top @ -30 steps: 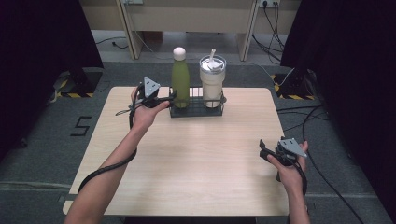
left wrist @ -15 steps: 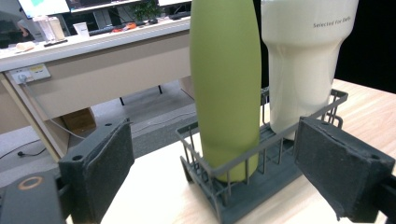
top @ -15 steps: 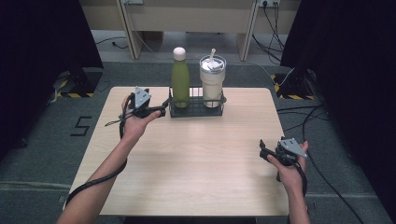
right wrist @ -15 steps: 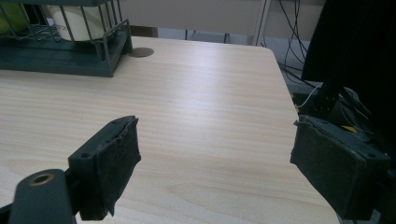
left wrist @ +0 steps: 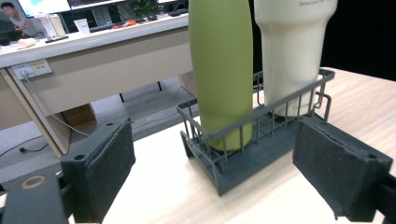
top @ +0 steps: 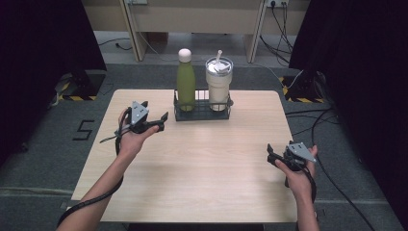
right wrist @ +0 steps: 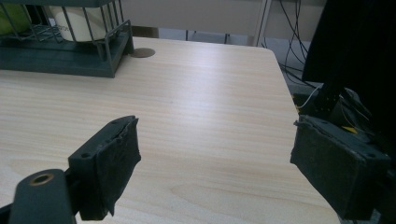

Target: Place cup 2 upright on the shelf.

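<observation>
**Two drink vessels in a rack, both grippers empty**

Two hands work over our tabletop (top: 202,168). At the middle of its far edge stands a dark wire rack (top: 202,111) — green bottle (top: 186,81) in its left half, cream tumbler (top: 218,85) in its right, both upright. Our left gripper (top: 161,121) hovers just beside the rack's left end, jaws spread wide and holding nothing. Our right gripper (top: 271,153) sits near the right edge — likewise wide open, empty.
</observation>
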A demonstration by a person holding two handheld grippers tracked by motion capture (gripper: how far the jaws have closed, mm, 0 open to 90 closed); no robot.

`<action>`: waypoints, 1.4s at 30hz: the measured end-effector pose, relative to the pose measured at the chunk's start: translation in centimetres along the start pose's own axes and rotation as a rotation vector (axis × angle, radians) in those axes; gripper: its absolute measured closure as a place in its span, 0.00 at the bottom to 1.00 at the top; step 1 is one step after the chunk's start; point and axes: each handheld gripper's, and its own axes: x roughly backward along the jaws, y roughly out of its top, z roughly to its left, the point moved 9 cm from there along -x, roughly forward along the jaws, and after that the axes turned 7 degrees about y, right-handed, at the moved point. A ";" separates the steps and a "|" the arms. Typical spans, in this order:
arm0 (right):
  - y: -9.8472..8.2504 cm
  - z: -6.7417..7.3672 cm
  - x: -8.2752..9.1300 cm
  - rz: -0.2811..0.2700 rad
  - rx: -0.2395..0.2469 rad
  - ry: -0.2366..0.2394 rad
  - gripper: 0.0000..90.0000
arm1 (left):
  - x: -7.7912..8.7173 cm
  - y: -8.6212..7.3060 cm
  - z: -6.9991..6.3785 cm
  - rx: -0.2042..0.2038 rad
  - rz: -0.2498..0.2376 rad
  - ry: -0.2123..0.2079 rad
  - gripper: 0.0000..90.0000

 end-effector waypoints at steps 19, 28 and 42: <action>0.0 0.1 0.0 0.002 0.006 0.002 0.17 | 3.7 -4.2 0.9 0.016 0.030 0.009 0.14; 0.0 0.2 -0.1 0.003 0.007 0.004 0.17 | 5.1 -6.6 1.7 0.017 0.054 0.031 0.14; -0.2 0.4 -0.2 0.008 0.008 0.005 0.17 | 6.7 -9.7 2.2 0.042 0.087 0.048 0.15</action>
